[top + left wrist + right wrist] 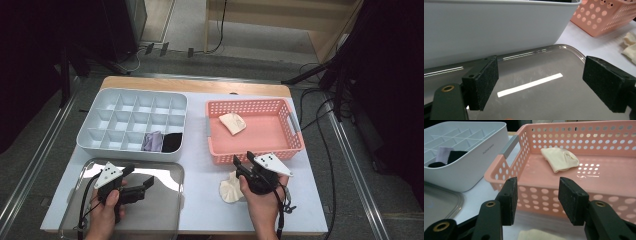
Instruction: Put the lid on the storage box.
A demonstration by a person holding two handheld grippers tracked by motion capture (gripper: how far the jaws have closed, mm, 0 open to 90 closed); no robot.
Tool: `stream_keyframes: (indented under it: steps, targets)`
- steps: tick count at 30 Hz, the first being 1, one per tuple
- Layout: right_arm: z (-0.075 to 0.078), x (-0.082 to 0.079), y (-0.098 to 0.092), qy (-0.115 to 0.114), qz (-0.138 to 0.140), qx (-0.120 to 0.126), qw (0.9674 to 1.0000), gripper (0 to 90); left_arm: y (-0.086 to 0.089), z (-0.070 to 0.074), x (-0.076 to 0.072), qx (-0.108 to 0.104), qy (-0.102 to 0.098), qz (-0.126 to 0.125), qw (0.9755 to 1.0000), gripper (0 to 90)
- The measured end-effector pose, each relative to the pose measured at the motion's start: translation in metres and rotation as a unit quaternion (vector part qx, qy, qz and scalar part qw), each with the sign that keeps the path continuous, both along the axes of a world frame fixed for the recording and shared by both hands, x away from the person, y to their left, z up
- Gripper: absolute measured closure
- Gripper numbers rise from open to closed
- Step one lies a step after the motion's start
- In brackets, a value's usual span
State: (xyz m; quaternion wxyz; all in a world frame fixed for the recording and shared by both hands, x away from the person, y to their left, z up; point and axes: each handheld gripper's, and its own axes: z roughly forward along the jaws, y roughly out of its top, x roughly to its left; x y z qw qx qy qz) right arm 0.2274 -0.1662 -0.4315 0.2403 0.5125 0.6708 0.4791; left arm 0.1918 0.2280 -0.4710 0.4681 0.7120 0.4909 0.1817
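White tabletop: right tool (241, 164), spread and empty, should drop squarely over cream sock (230, 190) before pinching; left tool (141, 184) spread.

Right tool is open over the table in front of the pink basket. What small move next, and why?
Probably lower the right tool onto the cream cloth lying just beneath it and close: its jaws stand open with nothing between them, and a matching cream cloth remains in the pink basket.

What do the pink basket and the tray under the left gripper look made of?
Pink basket: likely moulded plastic, slightly glossy, with rows of punched holes. Tray: apparently polished metal, since it mirrors the ceiling light as a sharp strip.
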Motion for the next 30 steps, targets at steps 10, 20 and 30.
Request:
stream_keyframes:
  steps: [10,20,30]
  targets:
    - [0.004,0.027,0.006,0.008,-0.007,-0.014,0.9998,50.9,0.000,0.000,0.000,-0.001,-0.001,-0.001,1.0000,13.9]
    - [0.002,0.053,0.013,0.017,0.001,-0.015,0.9997,56.2,0.000,0.000,0.000,-0.001,-0.001,-0.002,1.0000,13.9]
    - [0.005,0.075,0.023,0.024,-0.004,-0.028,0.9993,60.5,0.000,0.000,0.000,-0.002,-0.002,-0.003,1.0000,13.9]
